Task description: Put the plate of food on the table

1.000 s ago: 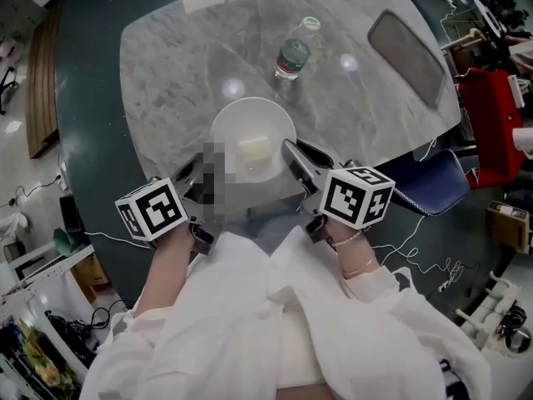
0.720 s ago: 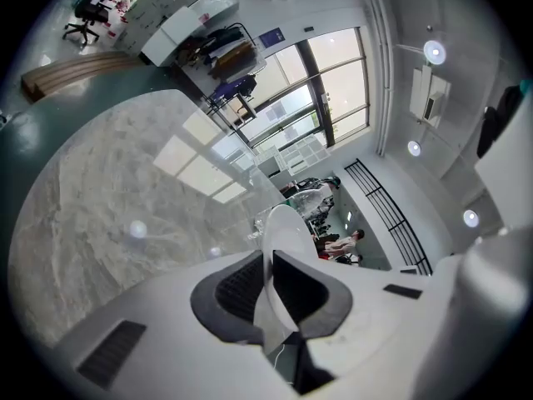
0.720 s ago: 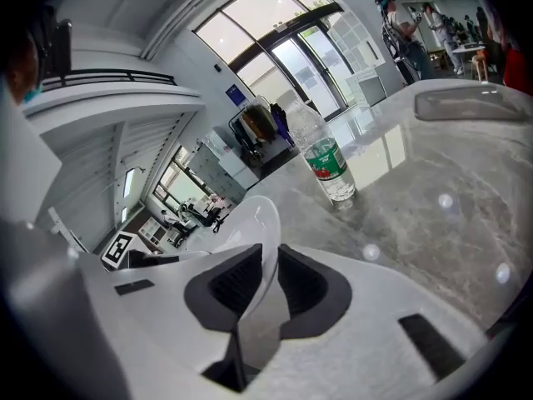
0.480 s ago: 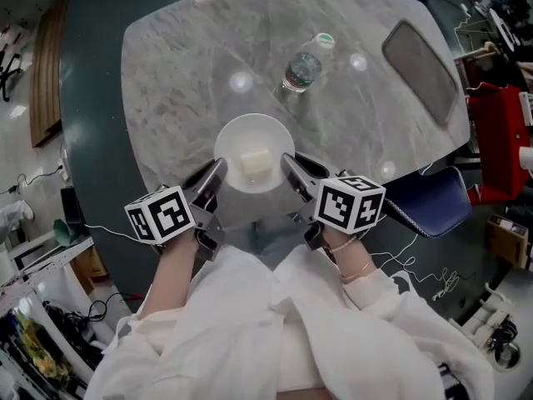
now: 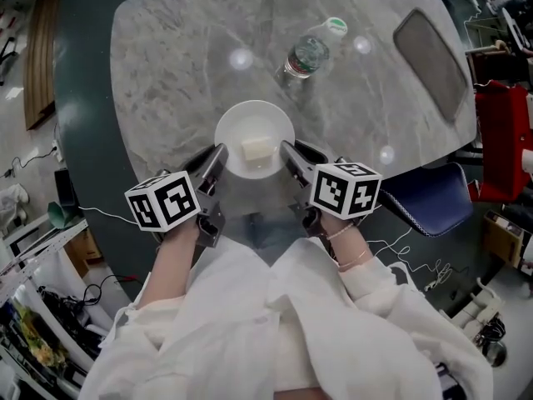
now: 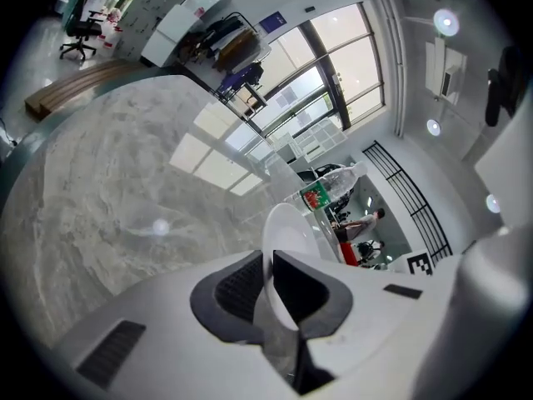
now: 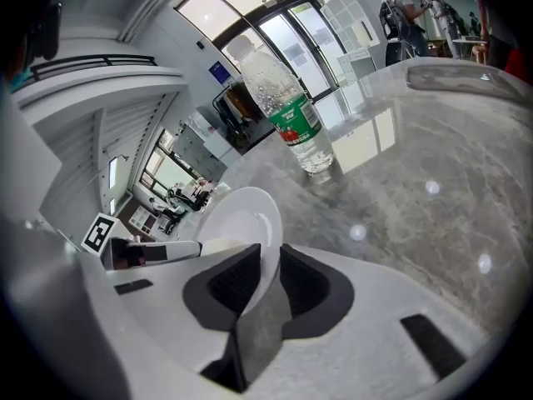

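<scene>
plate (image 5: 254, 136) sits between both tongs, low over the counter (image 5: 166, 73) near edge; left tongs (image 5: 218, 158) clamped on its left rim, right tongs (image 5: 287, 152) just easing open, right rim between them

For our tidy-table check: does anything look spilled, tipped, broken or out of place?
Nothing stands out. The white round plate is level at the grey marble table, pale food block on it; the clear plastic bottle stands upright.
</scene>
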`<action>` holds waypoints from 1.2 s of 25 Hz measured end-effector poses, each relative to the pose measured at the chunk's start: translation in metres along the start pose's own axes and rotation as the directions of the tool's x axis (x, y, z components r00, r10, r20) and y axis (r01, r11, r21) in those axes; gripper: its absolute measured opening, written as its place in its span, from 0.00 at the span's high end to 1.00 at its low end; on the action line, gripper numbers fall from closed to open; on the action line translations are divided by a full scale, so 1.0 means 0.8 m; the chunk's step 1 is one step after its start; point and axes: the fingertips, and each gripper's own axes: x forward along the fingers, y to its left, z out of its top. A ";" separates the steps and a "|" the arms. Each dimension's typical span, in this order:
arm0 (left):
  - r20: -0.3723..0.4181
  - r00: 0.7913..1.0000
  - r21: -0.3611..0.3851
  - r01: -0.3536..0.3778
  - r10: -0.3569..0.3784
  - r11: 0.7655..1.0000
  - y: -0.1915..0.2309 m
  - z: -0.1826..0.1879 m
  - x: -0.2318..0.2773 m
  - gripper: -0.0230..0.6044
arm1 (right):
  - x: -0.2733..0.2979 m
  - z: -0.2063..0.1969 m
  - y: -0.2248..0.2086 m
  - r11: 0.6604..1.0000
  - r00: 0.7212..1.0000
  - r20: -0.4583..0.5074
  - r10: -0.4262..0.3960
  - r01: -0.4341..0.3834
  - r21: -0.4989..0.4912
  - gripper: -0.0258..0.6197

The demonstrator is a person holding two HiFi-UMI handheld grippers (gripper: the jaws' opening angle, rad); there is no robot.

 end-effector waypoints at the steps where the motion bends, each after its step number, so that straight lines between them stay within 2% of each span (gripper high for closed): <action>1: -0.004 1.000 0.009 -0.005 0.005 1.000 0.001 -0.002 0.002 0.92 | 0.002 -0.002 -0.002 1.000 1.000 -0.006 -0.004 0.004 -0.004 0.91; 10: -0.044 0.996 0.069 -0.076 0.079 0.995 0.018 -0.011 0.020 0.90 | 0.019 -0.006 -0.017 0.999 0.999 -0.026 -0.034 0.033 -0.039 0.90; 16: -0.072 0.992 0.074 -0.102 0.107 0.992 0.028 -0.020 0.032 0.90 | 0.025 -0.012 -0.029 0.998 0.998 -0.051 -0.038 0.035 -0.056 0.90; 30: -0.131 0.972 0.174 -0.171 0.195 0.970 0.039 -0.026 0.041 0.87 | 0.035 -0.018 -0.035 0.994 0.994 -0.080 -0.069 0.062 -0.093 0.90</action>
